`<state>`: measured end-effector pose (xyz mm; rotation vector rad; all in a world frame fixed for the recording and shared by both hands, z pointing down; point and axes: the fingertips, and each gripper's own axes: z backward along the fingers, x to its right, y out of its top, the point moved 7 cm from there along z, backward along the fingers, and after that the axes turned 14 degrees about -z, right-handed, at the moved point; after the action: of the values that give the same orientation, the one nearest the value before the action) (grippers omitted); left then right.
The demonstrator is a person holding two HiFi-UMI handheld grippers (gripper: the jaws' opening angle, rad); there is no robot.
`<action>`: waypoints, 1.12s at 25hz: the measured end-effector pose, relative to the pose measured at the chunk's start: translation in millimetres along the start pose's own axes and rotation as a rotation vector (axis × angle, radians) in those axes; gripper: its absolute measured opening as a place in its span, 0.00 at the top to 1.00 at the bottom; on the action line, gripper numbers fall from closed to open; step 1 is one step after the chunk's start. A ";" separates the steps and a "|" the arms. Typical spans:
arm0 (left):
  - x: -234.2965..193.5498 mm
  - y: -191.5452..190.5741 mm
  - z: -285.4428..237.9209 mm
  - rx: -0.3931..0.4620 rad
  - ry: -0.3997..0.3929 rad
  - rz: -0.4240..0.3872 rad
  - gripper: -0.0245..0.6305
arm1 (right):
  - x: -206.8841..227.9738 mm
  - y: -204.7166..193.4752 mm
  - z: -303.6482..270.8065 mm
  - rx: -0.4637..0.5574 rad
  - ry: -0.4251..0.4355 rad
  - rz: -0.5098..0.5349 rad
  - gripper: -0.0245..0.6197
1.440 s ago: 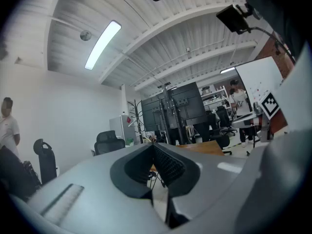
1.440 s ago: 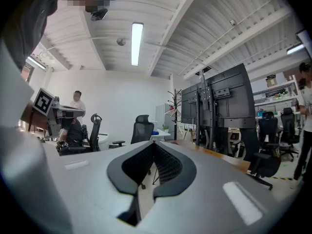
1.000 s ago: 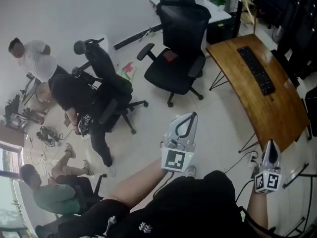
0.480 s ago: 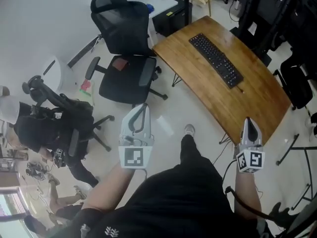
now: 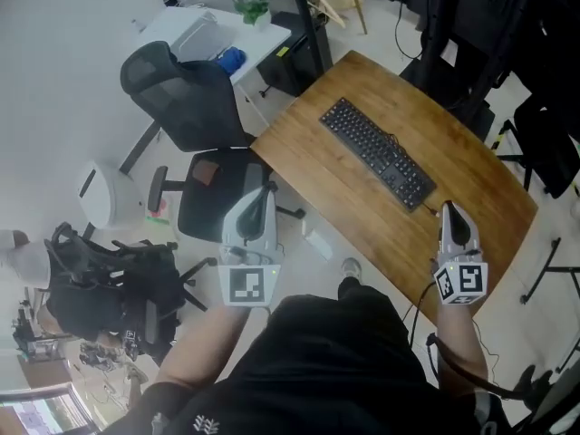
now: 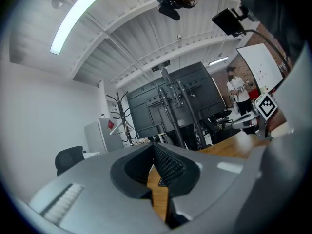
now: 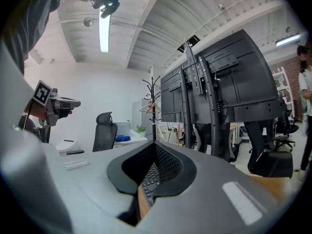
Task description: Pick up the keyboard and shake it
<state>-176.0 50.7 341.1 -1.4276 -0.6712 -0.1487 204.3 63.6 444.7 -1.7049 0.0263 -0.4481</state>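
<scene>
Office floor surrounds a curved wooden desk (image 5: pixel 308 152) with a smooth, grained top, where the keyboard (image 5: pixel 377 152) lies flat and diagonal: a long, thin, rigid black slab with ridged key rows. Both tools are empty with jaws together, the left gripper (image 5: pixel 264 191) off the desk's edge above a black office chair (image 5: pixel 181 102) and the right gripper (image 5: pixel 451 212) near the keyboard's near end. Recommended procedure: spread both pairs of jaws, approach level, and clamp the two short ends evenly so the board cannot pivot when shaken.

A black keyboard (image 5: pixel 377 152) lies flat and diagonal on the wooden table (image 5: pixel 326 198) — untouched, its cable trailing off the near end.
</scene>
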 end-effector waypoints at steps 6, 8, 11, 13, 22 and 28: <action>-4.3 -9.8 -59.3 -0.004 -0.068 -0.017 0.96 | 19.2 0.4 -22.1 -0.022 -0.052 -0.018 0.96; -7.8 -15.5 -79.2 0.005 -0.094 -0.006 0.96 | 23.2 -4.8 -21.7 -0.042 -0.093 -0.030 0.96; -9.9 -26.1 -109.9 0.020 -0.149 0.010 0.96 | 28.3 -11.4 -20.0 -0.068 -0.160 -0.041 0.96; -10.0 -36.5 -133.2 0.021 -0.192 0.017 0.96 | 31.3 -14.4 -21.8 -0.084 -0.203 -0.049 0.96; -0.4 -112.6 -256.5 0.005 -0.505 0.051 0.96 | 12.2 -5.7 -39.5 -0.035 -0.482 -0.073 0.96; 7.6 -162.7 -318.4 -0.030 -0.743 0.036 0.96 | -3.8 0.4 -38.7 -0.059 -0.676 -0.099 0.96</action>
<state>-140.5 -274.2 486.5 -1.5173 -1.2460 0.4252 189.0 28.0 447.7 -1.8453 -0.5409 0.0748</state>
